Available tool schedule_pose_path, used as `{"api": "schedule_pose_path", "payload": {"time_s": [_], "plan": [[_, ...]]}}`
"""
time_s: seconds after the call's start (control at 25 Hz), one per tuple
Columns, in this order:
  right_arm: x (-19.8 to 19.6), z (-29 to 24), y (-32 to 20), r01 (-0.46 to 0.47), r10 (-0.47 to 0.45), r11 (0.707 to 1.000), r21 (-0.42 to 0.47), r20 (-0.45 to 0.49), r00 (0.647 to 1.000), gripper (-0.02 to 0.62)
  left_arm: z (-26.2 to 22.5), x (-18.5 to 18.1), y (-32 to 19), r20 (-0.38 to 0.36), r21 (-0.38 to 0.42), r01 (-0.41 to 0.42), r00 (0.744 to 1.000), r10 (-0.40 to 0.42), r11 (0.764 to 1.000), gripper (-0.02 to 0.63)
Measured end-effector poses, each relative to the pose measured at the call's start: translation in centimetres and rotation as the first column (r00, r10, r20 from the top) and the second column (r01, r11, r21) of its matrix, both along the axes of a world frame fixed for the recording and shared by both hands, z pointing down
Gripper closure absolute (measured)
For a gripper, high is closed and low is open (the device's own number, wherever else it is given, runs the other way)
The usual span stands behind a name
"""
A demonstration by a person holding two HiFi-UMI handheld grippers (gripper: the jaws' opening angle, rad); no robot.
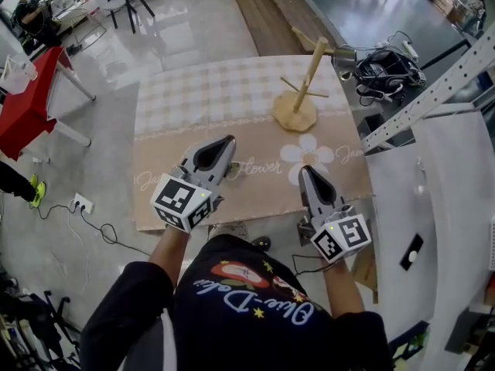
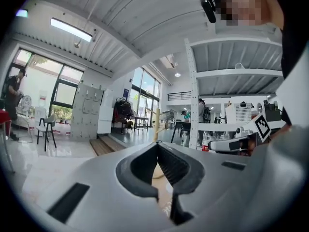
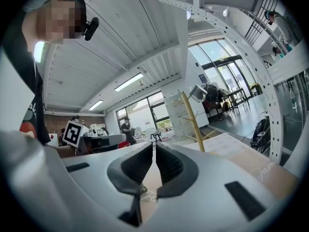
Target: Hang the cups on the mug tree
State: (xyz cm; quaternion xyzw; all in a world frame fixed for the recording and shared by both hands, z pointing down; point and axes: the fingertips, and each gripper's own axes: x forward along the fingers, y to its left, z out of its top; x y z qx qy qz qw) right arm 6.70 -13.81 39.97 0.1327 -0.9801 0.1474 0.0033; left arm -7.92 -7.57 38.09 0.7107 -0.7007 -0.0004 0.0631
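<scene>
Closest in, the left gripper and the right gripper are both well apart from the mug tree on the counter. Both pairs of jaws are shut tight and hold nothing. One shiny cup hangs on the mug tree's top peg.

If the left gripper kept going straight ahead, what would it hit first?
Probably the wooden mug tree: its pole stands straight beyond the closed tips of the left gripper, nothing showing between. How far off is hard to judge.
</scene>
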Motion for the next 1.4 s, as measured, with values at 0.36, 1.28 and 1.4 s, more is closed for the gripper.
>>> {"api": "schedule_pose_path", "payload": {"time_s": [0.36,1.28,1.4], "plan": [[-6.0,0.2,2.4,0.1,-0.1,0.995,-0.003,-0.01,0.995,0.569,1.1,-2.8,2.2,0.116,-0.055,0.011,0.993,-0.004,0.998,0.597],[-13.2,2.4,8.5,0.113,-0.114,0.993,-0.02,-0.133,0.984,0.548,3.6,-6.1,5.6,-0.033,-0.042,-0.209,0.978,0.207,0.977,0.597],[-13.5,3.0,9.1,0.123,-0.122,0.992,-0.006,-0.177,0.977,0.545,4.4,-6.1,5.7,-0.036,-0.043,-0.228,0.973,0.227,0.973,0.597]]}}
